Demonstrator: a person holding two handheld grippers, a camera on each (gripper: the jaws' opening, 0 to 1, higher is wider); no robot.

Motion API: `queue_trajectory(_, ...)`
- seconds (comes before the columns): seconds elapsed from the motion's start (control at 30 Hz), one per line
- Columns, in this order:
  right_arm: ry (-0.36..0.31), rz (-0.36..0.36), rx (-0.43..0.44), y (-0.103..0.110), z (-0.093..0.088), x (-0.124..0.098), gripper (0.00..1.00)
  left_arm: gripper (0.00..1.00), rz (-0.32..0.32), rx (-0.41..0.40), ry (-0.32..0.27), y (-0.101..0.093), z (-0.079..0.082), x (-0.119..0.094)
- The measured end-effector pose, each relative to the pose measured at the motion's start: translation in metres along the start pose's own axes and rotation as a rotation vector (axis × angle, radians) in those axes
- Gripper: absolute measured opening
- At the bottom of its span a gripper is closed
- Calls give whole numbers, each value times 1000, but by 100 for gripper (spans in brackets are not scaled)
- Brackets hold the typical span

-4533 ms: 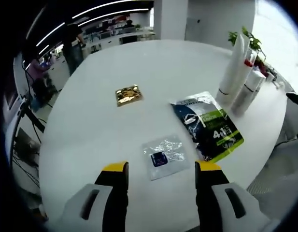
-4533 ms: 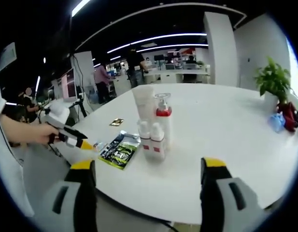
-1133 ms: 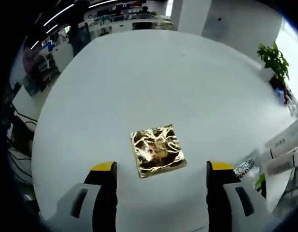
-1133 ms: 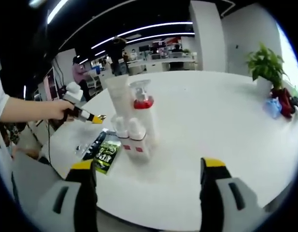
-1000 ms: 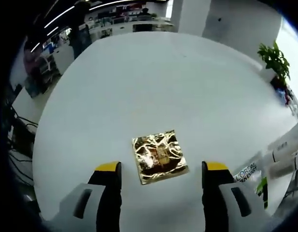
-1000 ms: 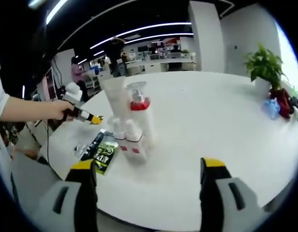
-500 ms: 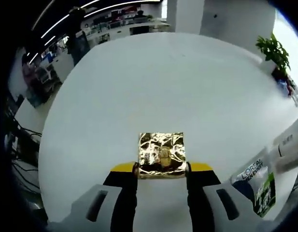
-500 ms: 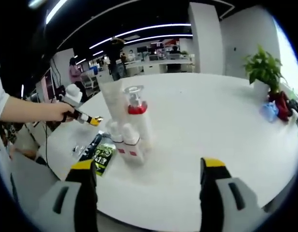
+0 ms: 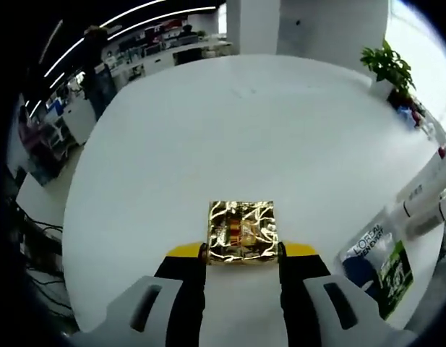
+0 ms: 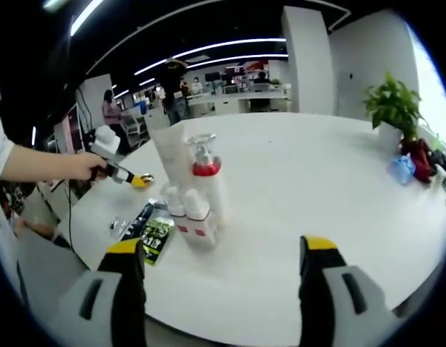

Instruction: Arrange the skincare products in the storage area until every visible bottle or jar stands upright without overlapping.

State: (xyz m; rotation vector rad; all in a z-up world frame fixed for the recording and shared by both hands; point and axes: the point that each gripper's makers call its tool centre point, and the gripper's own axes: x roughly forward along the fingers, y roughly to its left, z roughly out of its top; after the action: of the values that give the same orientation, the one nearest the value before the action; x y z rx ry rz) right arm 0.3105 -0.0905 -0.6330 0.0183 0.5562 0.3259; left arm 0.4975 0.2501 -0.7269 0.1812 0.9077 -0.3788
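Between the yellow-tipped jaws of the left gripper [image 9: 241, 251], which a second ago stood wide apart, the gold foil sachet [image 9: 242, 232] is now clamped on the white table [image 9: 208, 123], so a lift toward the upright bottles [image 10: 194, 189] seems next, the right gripper [image 10: 221, 254] being held open short of them.

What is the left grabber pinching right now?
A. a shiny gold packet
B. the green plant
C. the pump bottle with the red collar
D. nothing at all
A. In the left gripper view, the left gripper has its yellow-tipped jaws closed against both sides of the gold foil packet on the white table.
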Motion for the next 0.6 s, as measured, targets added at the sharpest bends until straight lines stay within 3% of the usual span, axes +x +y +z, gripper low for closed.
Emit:
queue_trajectory(0.2,-6,0,0,1,1,-3,89,37,-58,171,24,-5,-3,-12)
queue_trajectory(0.37,-10,2,-3,3,1,-5,89,37,-142,345,38,-21,-5,-23)
queue_trajectory(0.6,-15,0,-5,4,2,-6,89,37,-255,501,79,-39,-14,-31)
